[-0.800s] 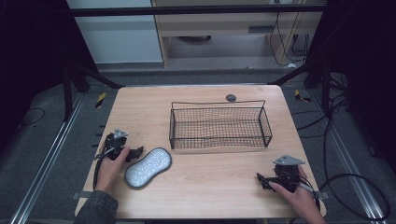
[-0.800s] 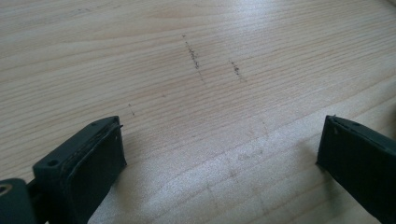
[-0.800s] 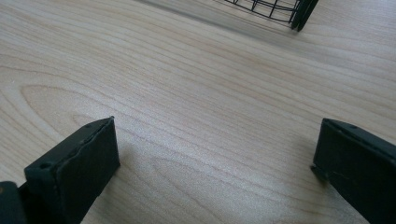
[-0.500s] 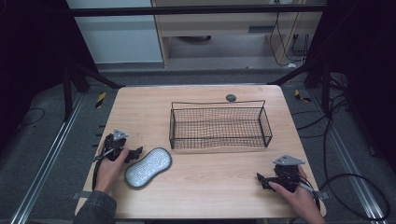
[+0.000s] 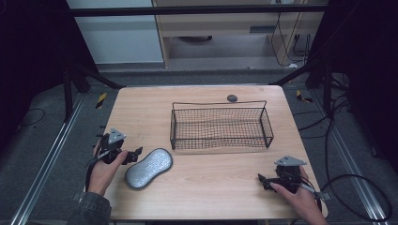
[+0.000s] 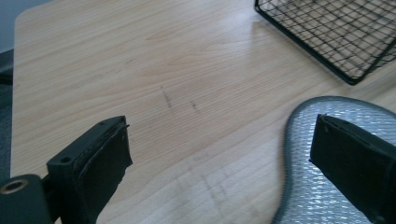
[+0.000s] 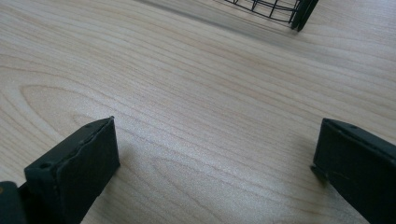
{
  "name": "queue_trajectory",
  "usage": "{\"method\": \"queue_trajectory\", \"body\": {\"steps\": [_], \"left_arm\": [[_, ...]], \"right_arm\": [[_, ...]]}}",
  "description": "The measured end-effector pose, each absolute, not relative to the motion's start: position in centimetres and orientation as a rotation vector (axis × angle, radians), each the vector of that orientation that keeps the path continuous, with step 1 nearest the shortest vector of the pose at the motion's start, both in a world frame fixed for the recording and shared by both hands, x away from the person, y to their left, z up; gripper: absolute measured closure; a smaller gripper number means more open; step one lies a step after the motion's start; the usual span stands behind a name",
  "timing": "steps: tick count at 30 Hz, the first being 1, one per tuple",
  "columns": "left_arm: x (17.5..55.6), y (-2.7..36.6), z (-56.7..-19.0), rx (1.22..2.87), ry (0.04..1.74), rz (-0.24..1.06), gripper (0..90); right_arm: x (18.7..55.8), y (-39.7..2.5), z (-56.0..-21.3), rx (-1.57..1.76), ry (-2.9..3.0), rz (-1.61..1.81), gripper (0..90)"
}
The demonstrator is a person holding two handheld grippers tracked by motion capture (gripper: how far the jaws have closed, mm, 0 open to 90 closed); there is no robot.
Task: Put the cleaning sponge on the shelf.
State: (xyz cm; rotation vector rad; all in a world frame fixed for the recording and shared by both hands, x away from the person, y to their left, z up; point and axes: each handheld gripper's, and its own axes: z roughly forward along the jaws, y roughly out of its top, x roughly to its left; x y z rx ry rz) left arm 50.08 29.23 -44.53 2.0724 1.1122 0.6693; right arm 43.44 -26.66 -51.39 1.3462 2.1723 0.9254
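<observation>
A silver-grey, peanut-shaped pad (image 5: 149,168) lies flat on the wooden table (image 5: 211,187), near its front left. My left gripper (image 5: 136,153) rests just left of the pad, open, pointing right. In the left gripper view its right jaw hangs over the pad's (image 6: 322,186) edge, and bare wood lies between the jaws. A black wire basket (image 5: 220,126) stands empty at the table's middle. My right gripper (image 5: 263,180) sits at the front right, open, with nothing between its jaws.
A small dark round disc (image 5: 232,98) lies on the table behind the basket. The basket's corner (image 6: 350,74) is ahead of the left gripper, and another corner (image 7: 299,18) ahead of the right one. Cables trail on the floor at the right.
</observation>
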Motion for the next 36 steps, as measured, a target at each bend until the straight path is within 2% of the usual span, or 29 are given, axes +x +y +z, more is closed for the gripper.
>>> {"method": "queue_trajectory", "body": {"steps": [7, 20, 24, 36], "left_arm": [[49.2, 26.7, -43.2, 2.162, 1.013, 0.639, 3.2], [47.5, 24.2, -42.0, 2.401, 0.985, 0.516, 4.2], [47.3, 24.1, -42.1, 2.438, 0.989, 0.448, 4.1], [47.8, 22.8, -43.4, 2.557, 0.948, 0.366, 4.4]], "right_arm": [[43.4, -26.7, -51.4, 1.347, 2.172, 0.925, 0.3], [43.4, -26.7, -51.4, 1.349, 2.172, 0.925, 0.3], [43.4, -26.7, -51.4, 1.346, 2.173, 0.925, 0.3], [43.5, -26.7, -51.4, 1.346, 2.173, 0.925, 0.3]]}}
